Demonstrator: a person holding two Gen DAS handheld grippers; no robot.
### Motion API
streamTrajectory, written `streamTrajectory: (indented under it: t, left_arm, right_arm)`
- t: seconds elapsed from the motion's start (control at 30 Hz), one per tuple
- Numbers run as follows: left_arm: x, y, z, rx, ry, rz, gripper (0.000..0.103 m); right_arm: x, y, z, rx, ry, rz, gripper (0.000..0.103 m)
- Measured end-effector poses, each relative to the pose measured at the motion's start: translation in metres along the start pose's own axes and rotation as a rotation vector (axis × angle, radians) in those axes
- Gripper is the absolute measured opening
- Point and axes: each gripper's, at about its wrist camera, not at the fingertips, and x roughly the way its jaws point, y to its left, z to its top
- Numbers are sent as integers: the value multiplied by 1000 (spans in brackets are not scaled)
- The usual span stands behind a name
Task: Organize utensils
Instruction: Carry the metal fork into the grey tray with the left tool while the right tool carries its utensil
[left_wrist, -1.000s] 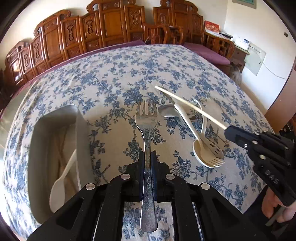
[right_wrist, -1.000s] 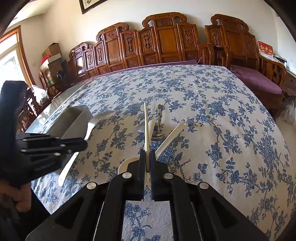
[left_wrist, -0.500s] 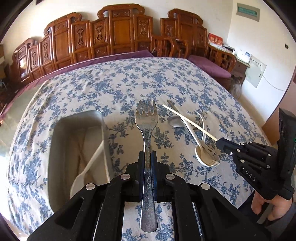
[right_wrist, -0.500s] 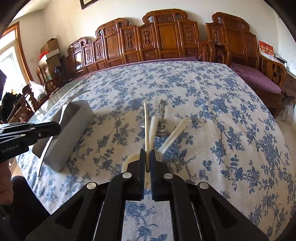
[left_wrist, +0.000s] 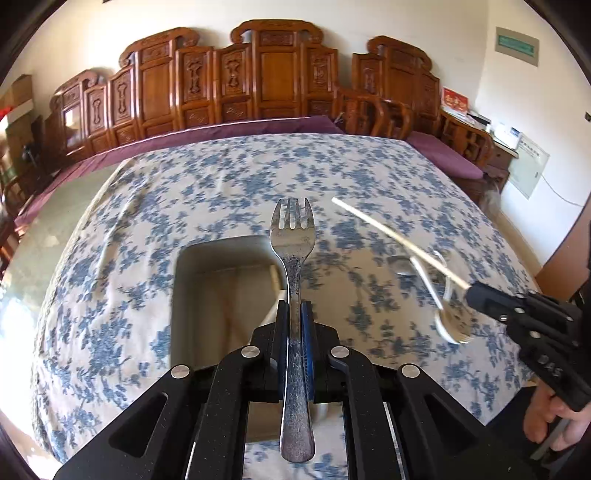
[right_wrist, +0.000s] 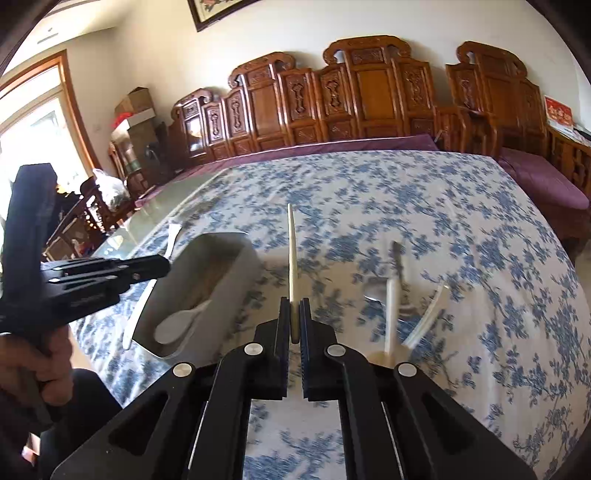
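Observation:
My left gripper (left_wrist: 293, 306) is shut on a metal fork (left_wrist: 293, 236), tines forward, hanging over the right part of a grey tray (left_wrist: 184, 295). In the right wrist view the same left gripper (right_wrist: 164, 263) holds the fork (right_wrist: 173, 233) edge-on beside the tray (right_wrist: 243, 280). My right gripper (right_wrist: 294, 303) is shut on a pale chopstick (right_wrist: 291, 254) that points away, just right of the tray. It shows in the left wrist view too, the right gripper (left_wrist: 471, 290) with the chopstick (left_wrist: 391, 236) slanting up-left. A white plastic spoon (right_wrist: 177, 325) lies in the tray.
On the blue floral tablecloth (left_wrist: 221, 184), right of the tray, lie a metal spoon (right_wrist: 380, 291), a white spoon (right_wrist: 390, 314) and a white plastic fork (right_wrist: 428, 317), blurred. Carved wooden chairs (left_wrist: 273, 74) line the far side. A hand (right_wrist: 44, 354) grips the left tool.
Both grippers have risen and swung left, away from the loose utensils. The tray now lies under the fork, and the chopstick sits close beside the tray. Both grips are unchanged.

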Motion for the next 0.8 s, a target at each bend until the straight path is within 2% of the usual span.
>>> streamTrajectory:
  t: [0.43,0.8]
  left_arm:
    - [48,50,-11,-58,99,54,6]
    - [76,59,-20,-53,165,92,6]
  right_arm:
    - [11,35,-1,-62,33,16,6]
    - [11,37,-8,-63,48,15,6]
